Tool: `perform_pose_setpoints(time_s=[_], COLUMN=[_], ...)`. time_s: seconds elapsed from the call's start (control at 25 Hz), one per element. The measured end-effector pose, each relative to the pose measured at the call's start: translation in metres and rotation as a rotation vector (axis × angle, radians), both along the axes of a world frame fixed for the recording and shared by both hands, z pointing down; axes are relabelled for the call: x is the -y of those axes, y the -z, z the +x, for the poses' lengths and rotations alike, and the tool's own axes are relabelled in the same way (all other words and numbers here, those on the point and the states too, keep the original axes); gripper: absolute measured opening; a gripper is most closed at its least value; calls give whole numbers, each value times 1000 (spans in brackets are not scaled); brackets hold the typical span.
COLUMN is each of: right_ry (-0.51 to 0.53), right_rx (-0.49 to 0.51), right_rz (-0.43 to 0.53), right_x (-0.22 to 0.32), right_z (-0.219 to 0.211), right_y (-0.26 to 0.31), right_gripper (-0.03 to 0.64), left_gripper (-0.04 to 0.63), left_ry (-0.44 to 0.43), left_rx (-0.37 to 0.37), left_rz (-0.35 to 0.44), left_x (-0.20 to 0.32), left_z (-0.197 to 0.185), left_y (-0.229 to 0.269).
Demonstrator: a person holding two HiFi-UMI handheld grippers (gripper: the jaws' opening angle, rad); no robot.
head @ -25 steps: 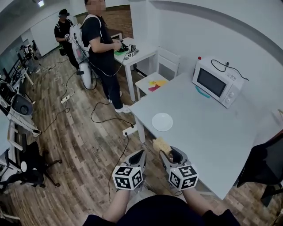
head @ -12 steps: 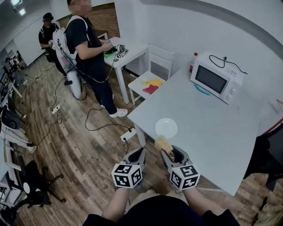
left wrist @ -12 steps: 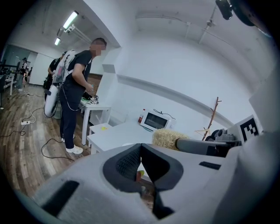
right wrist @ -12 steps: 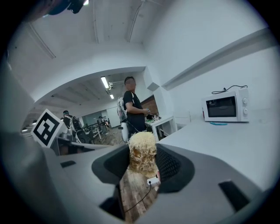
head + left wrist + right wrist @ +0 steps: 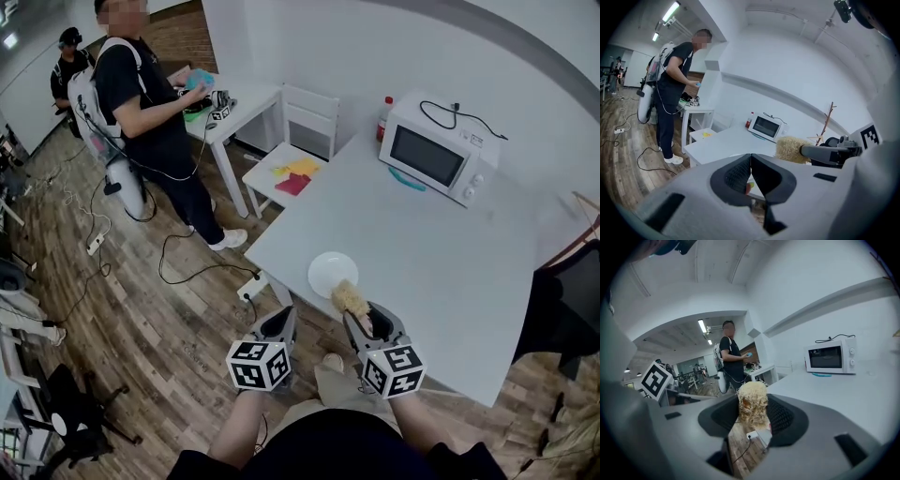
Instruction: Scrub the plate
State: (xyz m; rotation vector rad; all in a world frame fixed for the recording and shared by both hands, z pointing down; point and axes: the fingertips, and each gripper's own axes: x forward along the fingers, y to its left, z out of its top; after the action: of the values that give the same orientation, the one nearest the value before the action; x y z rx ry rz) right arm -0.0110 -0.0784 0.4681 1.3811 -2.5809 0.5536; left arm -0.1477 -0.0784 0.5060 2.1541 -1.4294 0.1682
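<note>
Between the right gripper (image 5: pixel 364 321) fingers (image 5: pixel 786 416), clamped tight, a straw scrubber (image 5: pixel 349 299). Plate (image 5: pixel 332 274) lies just ahead by the bench (image 5: pixel 441 253) near edge, toward its left corner. Left gripper (image 5: pixel 279 323) is closed, empty, slightly farther off.

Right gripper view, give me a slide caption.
Right gripper shut on a yellow scrubber, microwave on the table beyond.

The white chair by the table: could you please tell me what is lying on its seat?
On the seat of the white chair lie a flat yellow piece and a pink-red piece, side by side. Whatever they cover cannot be seen.
</note>
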Motion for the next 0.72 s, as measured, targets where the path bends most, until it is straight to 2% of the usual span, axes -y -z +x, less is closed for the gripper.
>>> perform_pose_setpoints(time_s=[0.36, 0.52, 0.72], right_ry=[7, 1, 0], right_rx=[-18, -24, -32], right_rz=[-11, -30, -62], right_x=[57, 80, 94], right_z=[12, 22, 27], right_y=[-3, -11, -25], right_gripper=[179, 179, 179], left_gripper=[18, 18, 20], left_ry=[-3, -10, -48], left_rx=[-2, 25, 37], left_rz=[-43, -56, -112], left_x=[55, 81, 98], left_z=[7, 10, 13], left_y=[-11, -20, -44])
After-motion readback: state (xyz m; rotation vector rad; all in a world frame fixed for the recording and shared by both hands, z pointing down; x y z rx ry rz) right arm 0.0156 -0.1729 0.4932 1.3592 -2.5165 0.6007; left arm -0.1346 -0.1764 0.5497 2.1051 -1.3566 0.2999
